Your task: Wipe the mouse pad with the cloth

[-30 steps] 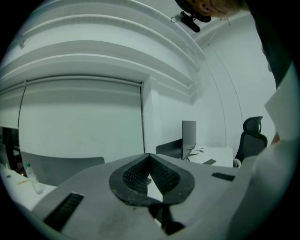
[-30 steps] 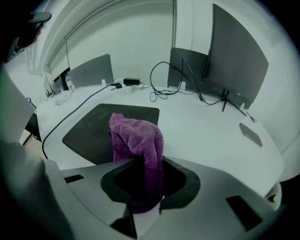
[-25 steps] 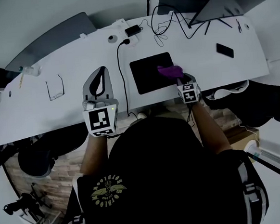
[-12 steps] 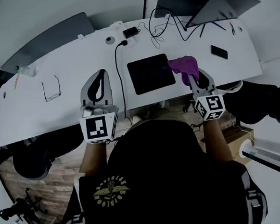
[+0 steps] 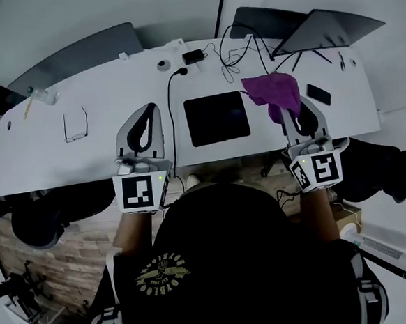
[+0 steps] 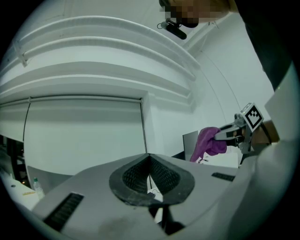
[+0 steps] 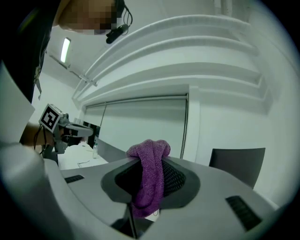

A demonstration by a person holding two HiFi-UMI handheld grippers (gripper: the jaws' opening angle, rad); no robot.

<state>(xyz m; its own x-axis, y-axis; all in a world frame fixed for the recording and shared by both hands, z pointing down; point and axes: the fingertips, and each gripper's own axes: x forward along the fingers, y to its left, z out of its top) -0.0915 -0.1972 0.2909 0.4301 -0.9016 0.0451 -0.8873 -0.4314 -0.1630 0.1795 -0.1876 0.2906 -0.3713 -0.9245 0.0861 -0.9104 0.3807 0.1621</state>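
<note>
Up in the right claw (image 5: 289, 106): fuzzy purple cloth (image 5: 273, 91), getting pinched tight and dangling.
Flat black rectangular mouse pad (image 5: 217, 118) is lying just left of that claw; the left claw (image 5: 145, 112) is sitting clenched and empty past it.

An office: white desk (image 5: 49, 159) with laptop (image 5: 332, 23), cables (image 5: 233, 50), mouse pad (image 5: 217, 118), chairs (image 5: 75, 54).

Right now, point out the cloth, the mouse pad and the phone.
cloth (image 5: 273, 91), head view, its bunched middle.
mouse pad (image 5: 217, 118), head view, its centre.
phone (image 5: 318, 94), head view, its centre.
</note>
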